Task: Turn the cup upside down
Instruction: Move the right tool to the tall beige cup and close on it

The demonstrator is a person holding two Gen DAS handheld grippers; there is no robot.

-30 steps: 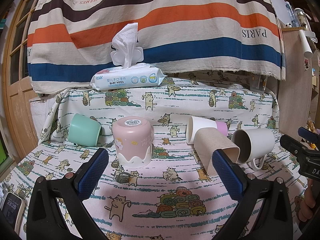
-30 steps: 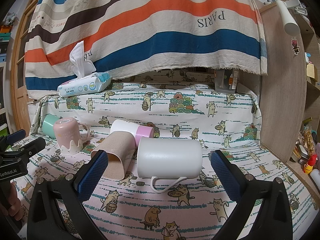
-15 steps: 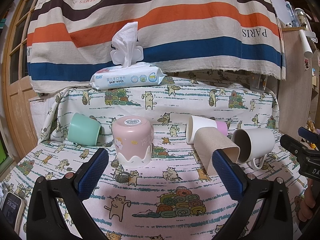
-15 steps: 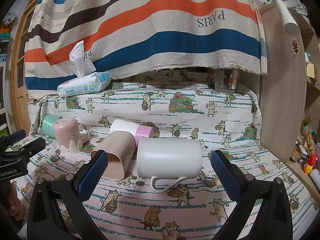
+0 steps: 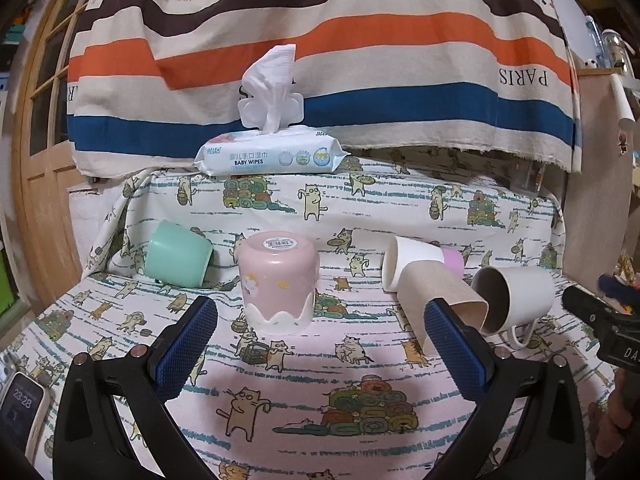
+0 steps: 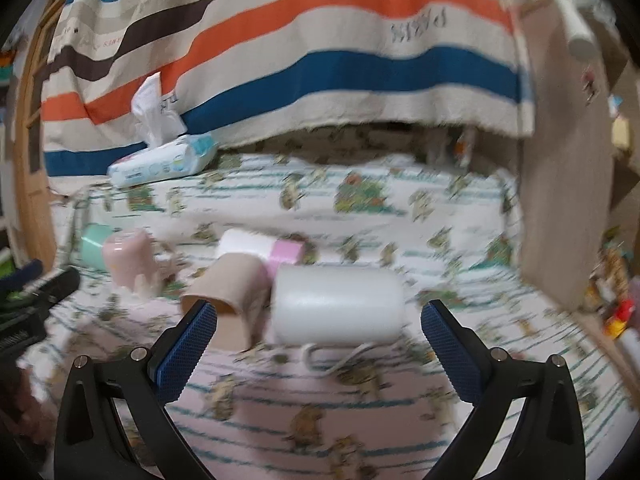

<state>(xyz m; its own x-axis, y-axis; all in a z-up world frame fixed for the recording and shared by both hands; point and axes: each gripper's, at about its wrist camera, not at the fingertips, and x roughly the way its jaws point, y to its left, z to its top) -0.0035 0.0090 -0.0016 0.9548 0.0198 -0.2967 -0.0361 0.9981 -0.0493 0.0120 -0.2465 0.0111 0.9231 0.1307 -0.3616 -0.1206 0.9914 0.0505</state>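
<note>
A pink cup (image 5: 279, 282) stands upside down on the cat-print cloth, also in the right wrist view (image 6: 128, 262). A white mug (image 6: 338, 306) lies on its side with its handle toward me; in the left wrist view (image 5: 516, 302) its mouth faces left. A tan cup (image 5: 440, 300), a white-and-pink cup (image 5: 420, 262) and a mint cup (image 5: 178, 254) also lie on their sides. My left gripper (image 5: 320, 350) is open and empty, in front of the pink cup. My right gripper (image 6: 318, 350) is open and empty, just before the white mug.
A pack of baby wipes (image 5: 272, 156) sits on the raised ledge behind the cups. A striped cloth (image 5: 320, 60) hangs at the back. A phone (image 5: 18, 410) lies at the near left. A wooden panel (image 6: 568, 200) stands at the right.
The right wrist view is now blurred and shifted: my right gripper is moving, and the white mug sits slightly lower and closer. The left gripper has barely moved. Both stay open.
</note>
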